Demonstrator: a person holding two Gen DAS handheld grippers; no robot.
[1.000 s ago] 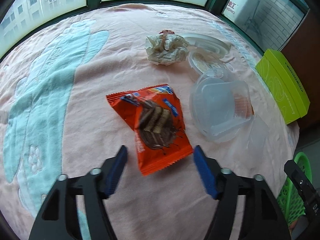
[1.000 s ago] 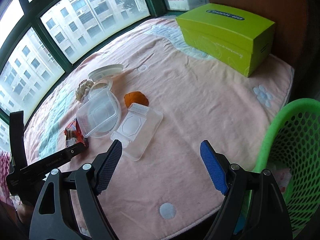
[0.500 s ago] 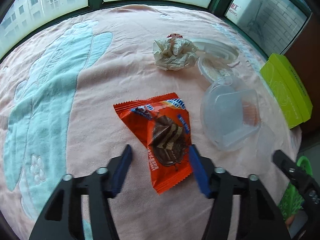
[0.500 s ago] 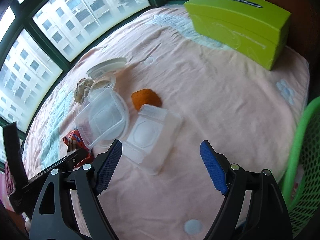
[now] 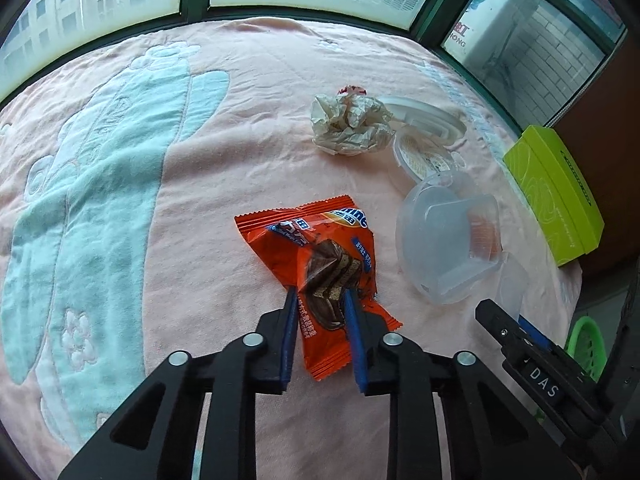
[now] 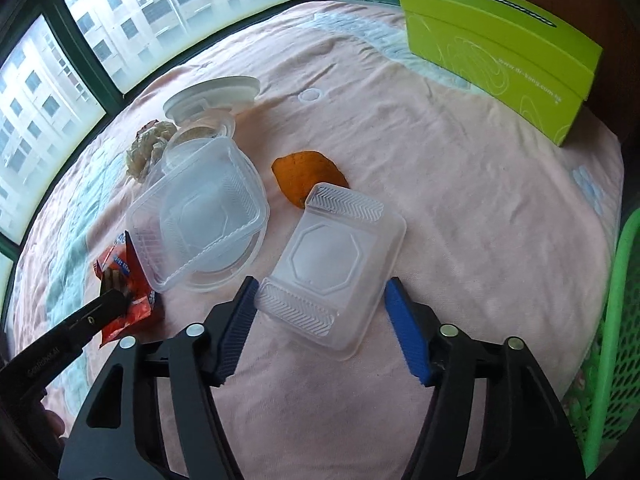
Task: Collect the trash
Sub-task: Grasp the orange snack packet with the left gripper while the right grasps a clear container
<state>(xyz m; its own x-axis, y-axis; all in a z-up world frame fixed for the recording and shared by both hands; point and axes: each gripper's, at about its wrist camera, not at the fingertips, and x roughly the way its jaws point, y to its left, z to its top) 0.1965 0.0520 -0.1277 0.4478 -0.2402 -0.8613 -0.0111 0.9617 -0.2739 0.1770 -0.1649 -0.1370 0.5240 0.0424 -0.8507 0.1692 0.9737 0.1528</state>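
Note:
My left gripper (image 5: 320, 300) is shut on an orange snack wrapper (image 5: 316, 256), pinching it so it buckles upward on the pink cloth. The wrapper also shows in the right wrist view (image 6: 124, 288), with the left gripper on it. My right gripper (image 6: 320, 292) is open, its fingers on either side of a clear plastic lid (image 6: 332, 276) lying flat. A clear plastic container (image 6: 200, 216) sits left of the lid. A crumpled paper ball (image 5: 348, 124) and a white round lid (image 5: 424, 120) lie farther back. An orange peel (image 6: 304, 176) lies behind the clear lid.
A green tissue box (image 6: 500, 52) stands at the back right of the pink cloth-covered table (image 5: 240, 100). A green mesh basket (image 6: 612, 340) sits off the table's right edge. Windows run along the far side.
My left gripper closed from wide open onto the orange wrapper, which crumpled up. My right gripper moved forward and down until its open fingers straddle the clear lid.

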